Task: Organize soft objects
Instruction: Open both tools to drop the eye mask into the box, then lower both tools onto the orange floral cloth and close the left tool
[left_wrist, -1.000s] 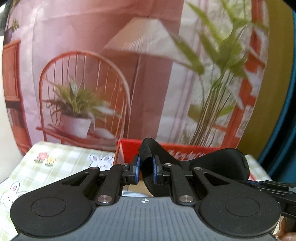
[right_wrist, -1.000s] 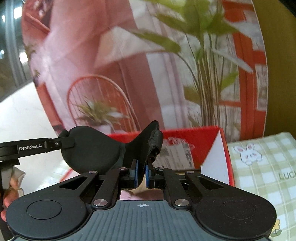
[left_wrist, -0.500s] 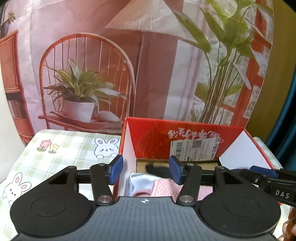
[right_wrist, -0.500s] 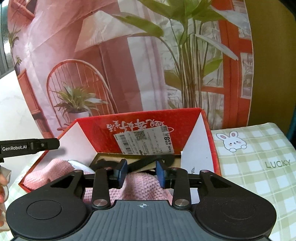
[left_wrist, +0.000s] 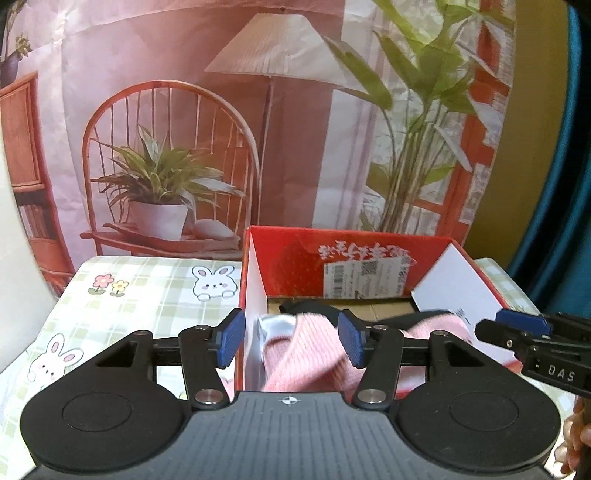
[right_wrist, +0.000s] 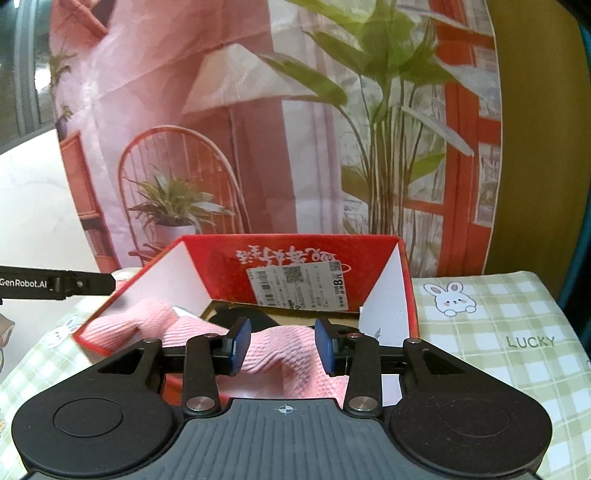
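Note:
A red cardboard box (left_wrist: 295, 254) (right_wrist: 221, 266) stands open on the checked tablecloth. In it lie a pink knitted piece (left_wrist: 306, 354) (right_wrist: 155, 314), a pale blue-white item (left_wrist: 275, 325) and, at the back, a black soft eye mask (left_wrist: 310, 306) (right_wrist: 236, 314). My left gripper (left_wrist: 290, 338) is open over the box's near left corner, with nothing pressed between its pads. My right gripper (right_wrist: 282, 345) hovers over the box's near right part, and its jaws are opening. The pink knit lies below them, not gripped.
The checked tablecloth (left_wrist: 147, 295) (right_wrist: 498, 332) with rabbit prints runs left and right of the box. A printed backdrop (left_wrist: 277, 147) of a chair, lamp and plants hangs close behind. A hand (left_wrist: 576, 443) shows at the right edge.
Both grippers were shut on the ends of the black mask, held above the box. Both have opened, and the mask now lies inside the box at the back.

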